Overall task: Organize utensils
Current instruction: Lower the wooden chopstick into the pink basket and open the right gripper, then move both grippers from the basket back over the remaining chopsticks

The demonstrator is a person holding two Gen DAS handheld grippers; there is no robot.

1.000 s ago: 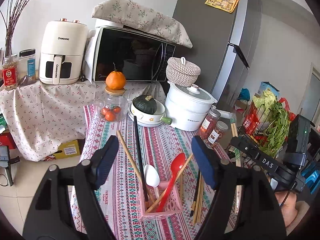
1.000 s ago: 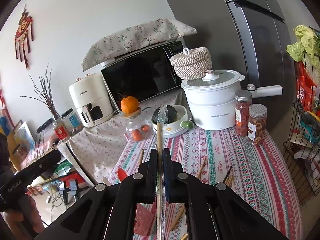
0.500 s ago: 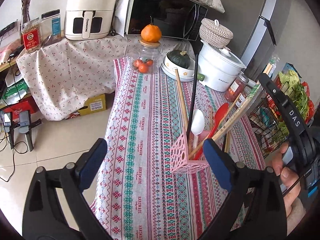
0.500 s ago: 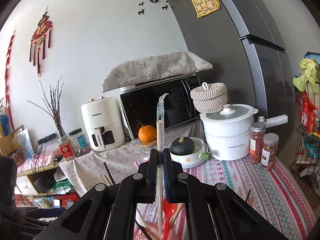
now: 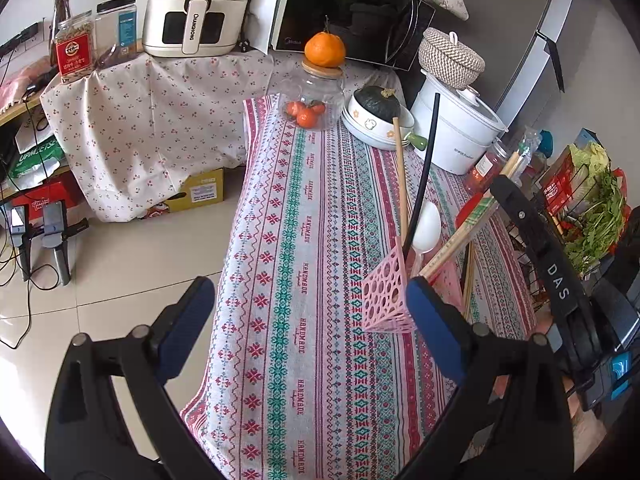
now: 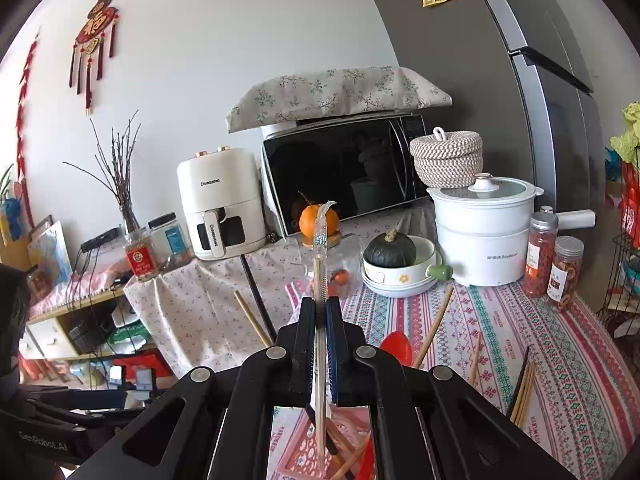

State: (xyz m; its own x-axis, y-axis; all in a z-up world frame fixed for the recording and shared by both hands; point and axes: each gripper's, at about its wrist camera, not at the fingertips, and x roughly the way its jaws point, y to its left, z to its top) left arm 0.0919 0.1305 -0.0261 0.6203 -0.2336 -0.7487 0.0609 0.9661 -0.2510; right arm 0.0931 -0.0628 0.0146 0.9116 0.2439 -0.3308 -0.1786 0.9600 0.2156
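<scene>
Both handheld tools are matte black plastic with round silver screw heads at the linkages. The left claw point(image 5: 308, 306) carries blue pads on its fingers point(image 5: 430, 312). The right claw point(image 6: 320, 344) has blue-lined inner faces, and white "DAS" lettering marks its side.

Bright, even daylight, soft shadows, sharp focus throughout (strong fisheye bending and dark corners at the edges).

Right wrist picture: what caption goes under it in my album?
Right gripper pinches wrapped chopsticks above the pink basket.
</scene>
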